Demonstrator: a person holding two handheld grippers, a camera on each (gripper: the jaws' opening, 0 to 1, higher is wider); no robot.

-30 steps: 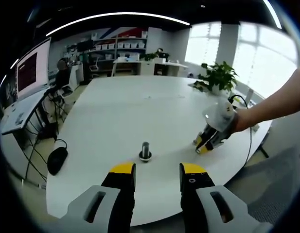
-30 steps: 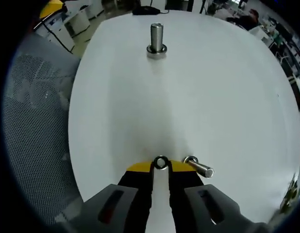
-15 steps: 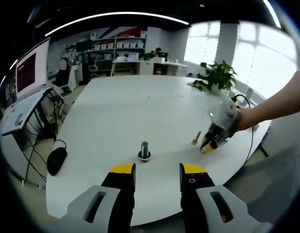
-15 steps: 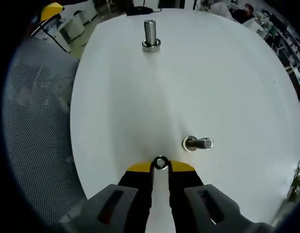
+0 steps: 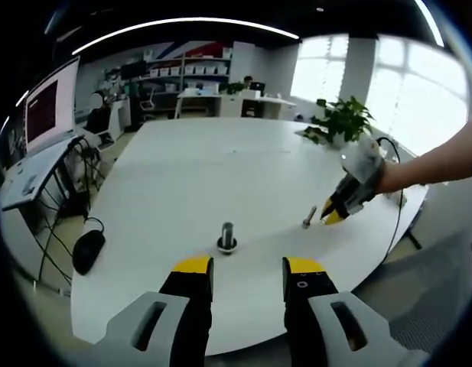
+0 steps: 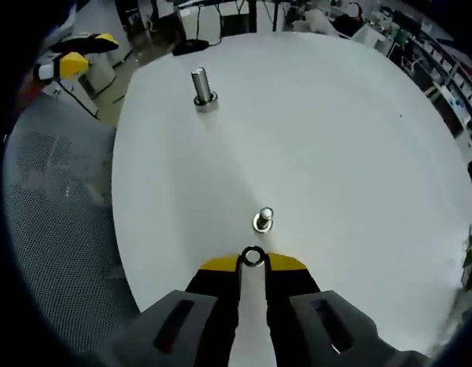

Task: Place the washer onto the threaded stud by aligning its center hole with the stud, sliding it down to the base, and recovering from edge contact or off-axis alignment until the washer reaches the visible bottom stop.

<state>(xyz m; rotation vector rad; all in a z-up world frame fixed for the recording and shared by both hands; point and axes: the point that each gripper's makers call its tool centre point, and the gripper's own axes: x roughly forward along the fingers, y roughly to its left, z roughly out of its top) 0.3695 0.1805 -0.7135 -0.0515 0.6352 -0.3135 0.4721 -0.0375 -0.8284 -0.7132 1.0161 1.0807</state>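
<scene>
Right gripper view: washer [image 6: 253, 257] is pinched between nearly closed right gripper [image 6: 253, 264] tips — stud [image 6: 201, 88] stands far ahead; left gripper [image 5: 239, 269] is held open, empty.

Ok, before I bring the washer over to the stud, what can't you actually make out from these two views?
- Threads on the upright stud: too small in both views.
- Washer in the right gripper: its lower edge is hidden between the yellow tips; in the left gripper view it is too small to see.
- Loose bolt: foreshortened in the right gripper view, so its length is unclear.
- Left gripper: open, holding nothing.
</scene>
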